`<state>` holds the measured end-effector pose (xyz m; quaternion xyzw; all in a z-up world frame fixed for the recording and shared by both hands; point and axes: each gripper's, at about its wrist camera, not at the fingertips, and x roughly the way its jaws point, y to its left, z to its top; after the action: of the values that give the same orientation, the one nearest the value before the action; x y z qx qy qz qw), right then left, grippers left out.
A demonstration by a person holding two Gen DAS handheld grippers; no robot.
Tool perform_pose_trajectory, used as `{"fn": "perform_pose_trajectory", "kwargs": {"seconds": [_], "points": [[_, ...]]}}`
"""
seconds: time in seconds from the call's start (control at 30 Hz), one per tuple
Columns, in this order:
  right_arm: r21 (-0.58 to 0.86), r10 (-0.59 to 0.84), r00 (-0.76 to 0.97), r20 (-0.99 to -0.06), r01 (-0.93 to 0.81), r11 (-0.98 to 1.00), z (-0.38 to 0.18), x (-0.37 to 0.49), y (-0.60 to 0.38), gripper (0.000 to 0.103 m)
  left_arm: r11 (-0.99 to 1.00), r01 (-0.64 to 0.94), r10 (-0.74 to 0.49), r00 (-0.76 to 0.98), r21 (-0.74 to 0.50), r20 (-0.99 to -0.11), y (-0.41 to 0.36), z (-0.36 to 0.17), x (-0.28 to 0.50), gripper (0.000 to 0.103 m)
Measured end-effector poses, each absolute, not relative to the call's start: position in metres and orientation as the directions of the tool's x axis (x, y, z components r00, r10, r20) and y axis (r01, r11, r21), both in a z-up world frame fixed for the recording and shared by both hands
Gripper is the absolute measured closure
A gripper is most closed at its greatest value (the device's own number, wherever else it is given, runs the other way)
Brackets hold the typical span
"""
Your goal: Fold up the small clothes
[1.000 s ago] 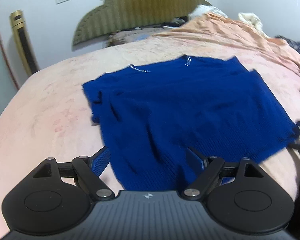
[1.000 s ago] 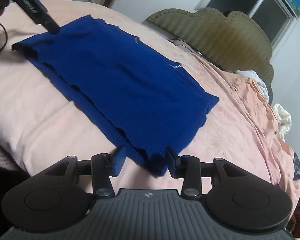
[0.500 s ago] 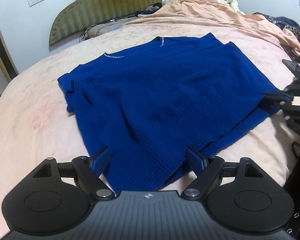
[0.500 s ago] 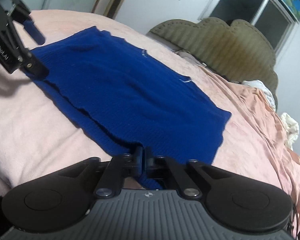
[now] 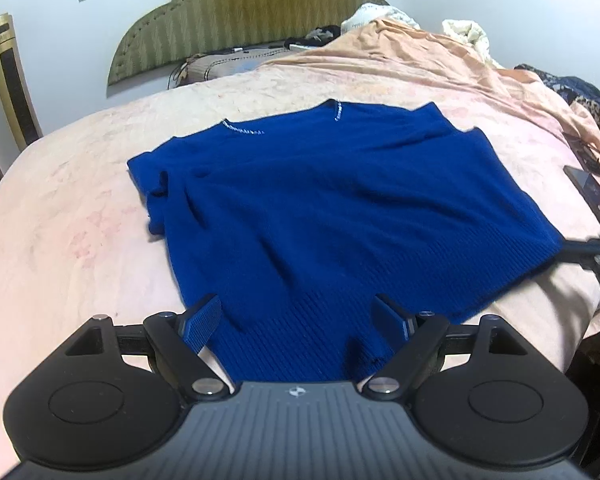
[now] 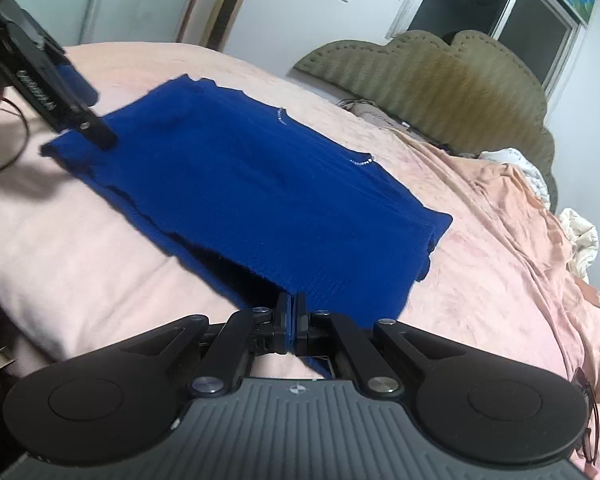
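1. Two grippers worked one garment: the blue sweater (image 5: 340, 216) lay spread on the pink bed (image 5: 68, 216), neckline toward the headboard (image 5: 236, 20) at 12 o'clock, hem toward the cameras.
2. One second earlier the right gripper (image 6: 293, 322) had its jaws apart around the hem corner; half a second ago they had closed, and at this moment they were pinched shut on that hem edge, which had lifted slightly off the bed.
3. Over that second the left gripper (image 5: 296, 320) kept its jaws wide, straddling the ribbed hem at 6 o'clock without pinching it.
4. Judged from this, one corner was secured and the other was not, so the fold could not yet begin evenly.
5. Only the left wrist view showed the bunched sleeve at 9 o'clock and a phone (image 5: 590, 190) at 3 o'clock; the right gripper appeared there at the sweater's 4 o'clock corner.
6. Only the right wrist view showed the closed jaws and the layered hem edge; there the left gripper sat over the sweater's corner at 10 o'clock, and a window (image 6: 496, 8) stood at 1 o'clock.
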<state>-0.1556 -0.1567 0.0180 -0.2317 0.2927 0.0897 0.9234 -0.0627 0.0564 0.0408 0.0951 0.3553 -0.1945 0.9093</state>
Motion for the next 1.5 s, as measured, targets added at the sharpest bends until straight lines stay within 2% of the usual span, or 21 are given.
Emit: {"fn": "perform_pose_trajectory", "kwargs": {"seconds": [0.1, 0.17, 0.2, 0.27, 0.4, 0.47, 0.5, 0.57, 0.67, 0.7, 0.77, 0.87, 1.03, 1.13, 1.27, 1.33, 1.37, 1.4, 1.43, 1.47, 1.5], "points": [[-0.355, 0.034, 0.774, -0.632, -0.328, 0.875, 0.018, -0.161, -0.163, 0.103, 0.911, 0.411, -0.267, 0.665, 0.043, -0.698, 0.053, 0.036, -0.057, 0.020], [-0.396, -0.022, 0.772, -0.636, -0.302, 0.867, 0.009, -0.159, -0.163, 0.103, 0.913, 0.406, -0.259, 0.659, 0.044, -0.707, 0.052, 0.034, -0.055, 0.020], [-0.385, -0.029, 0.758, -0.652, -0.298, 0.874, 0.007, -0.156, -0.165, 0.098, 0.912, 0.407, -0.260, 0.661, 0.045, -0.703, 0.053, 0.035, -0.056, 0.020], [-0.353, -0.015, 0.735, -0.678, -0.308, 0.884, 0.009, -0.156, -0.171, 0.098, 0.920, 0.388, -0.241, 0.681, 0.062, -0.691, 0.057, 0.037, -0.056, 0.020], [-0.226, 0.099, 0.765, -0.637, -0.308, 0.924, 0.035, -0.165, -0.187, 0.096, 0.947, 0.320, -0.207, 0.694, 0.038, -0.690, 0.067, 0.040, -0.045, 0.020], [-0.125, 0.142, 0.790, -0.597, -0.266, 0.956, 0.044, -0.157, -0.197, 0.090, 0.949, 0.314, -0.211, 0.677, 0.017, -0.705, 0.067, 0.035, -0.038, 0.020], [-0.091, 0.151, 0.797, -0.585, -0.249, 0.964, 0.043, -0.150, -0.200, 0.086, 0.949, 0.314, -0.197, 0.674, 0.034, -0.712, 0.065, 0.030, -0.036, 0.020], [-0.070, 0.148, 0.792, -0.593, -0.234, 0.970, 0.032, -0.134, -0.200, 0.084, 0.952, 0.280, -0.103, 0.679, 0.127, -0.726, 0.061, 0.017, -0.032, 0.020], [-0.139, 0.043, 0.769, -0.638, -0.170, 0.976, 0.004, -0.114, -0.202, 0.078, 0.955, 0.233, -0.041, 0.711, 0.181, -0.702, 0.073, 0.016, -0.034, 0.020], [-0.187, -0.033, 0.785, -0.618, -0.106, 0.977, 0.000, -0.112, -0.207, 0.071, 0.962, 0.217, -0.039, 0.712, 0.167, -0.701, 0.082, 0.018, -0.034, 0.020], [-0.222, -0.154, 0.806, -0.571, 0.029, 0.975, 0.005, -0.116, -0.220, 0.066, 0.974, 0.186, -0.042, 0.706, 0.127, -0.707, 0.097, 0.022, -0.031, 0.020], [-0.123, -0.163, 0.812, -0.560, 0.113, 0.986, 0.016, -0.126, -0.243, 0.064, 0.985, 0.171, -0.098, 0.682, 0.028, -0.724, 0.115, 0.025, -0.028, 0.020], [0.173, 0.036, 0.788, -0.615, 0.091, 0.981, 0.009, -0.133, -0.268, 0.064, 0.954, 0.202, -0.299, 0.596, -0.221, -0.745, 0.129, 0.018, -0.025, 0.020], [0.262, 0.097, 0.772, -0.628, 0.093, 0.961, -0.003, -0.133, -0.272, 0.060, 0.938, 0.225, -0.346, 0.581, -0.263, -0.737, 0.124, 0.014, -0.031, 0.021], [0.304, 0.149, 0.772, -0.617, 0.059, 0.951, -0.001, -0.135, -0.266, 0.062, 0.917, 0.293, -0.395, 0.576, -0.271, -0.716, 0.109, 0.009, -0.039, 0.022], [0.295, 0.164, 0.768, -0.619, 0.034, 0.955, -0.001, -0.131, -0.260, 0.063, 0.913, 0.307, -0.405, 0.585, -0.270, -0.703, 0.104, 0.006, -0.042, 0.028], [0.289, 0.163, 0.769, -0.618, 0.030, 0.957, -0.002, -0.130, -0.257, 0.066, 0.914, 0.313, -0.401, 0.595, -0.259, -0.697, 0.102, 0.005, -0.044, 0.043], [0.288, 0.165, 0.769, -0.618, 0.027, 0.957, -0.002, -0.130, -0.255, 0.074, 0.920, 0.305, -0.387, 0.604, -0.247, -0.697, 0.102, 0.005, -0.044, 0.067], [0.287, 0.165, 0.767, -0.620, 0.026, 0.957, -0.002, -0.129, -0.254, 0.080, 0.924, 0.294, -0.379, 0.605, -0.246, -0.701, 0.103, 0.005, -0.041, 0.080], [0.291, 0.167, 0.766, -0.620, 0.027, 0.956, -0.002, -0.127, -0.255, 0.093, 0.921, 0.282, -0.389, 0.593, -0.270, -0.705, 0.107, 0.005, -0.039, 0.095], [0.307, 0.177, 0.766, -0.619, 0.029, 0.951, -0.002, -0.128, -0.255, 0.093, 0.908, 0.267, -0.418, 0.578, -0.321, -0.700, 0.114, 0.005, -0.037, 0.095]]}}
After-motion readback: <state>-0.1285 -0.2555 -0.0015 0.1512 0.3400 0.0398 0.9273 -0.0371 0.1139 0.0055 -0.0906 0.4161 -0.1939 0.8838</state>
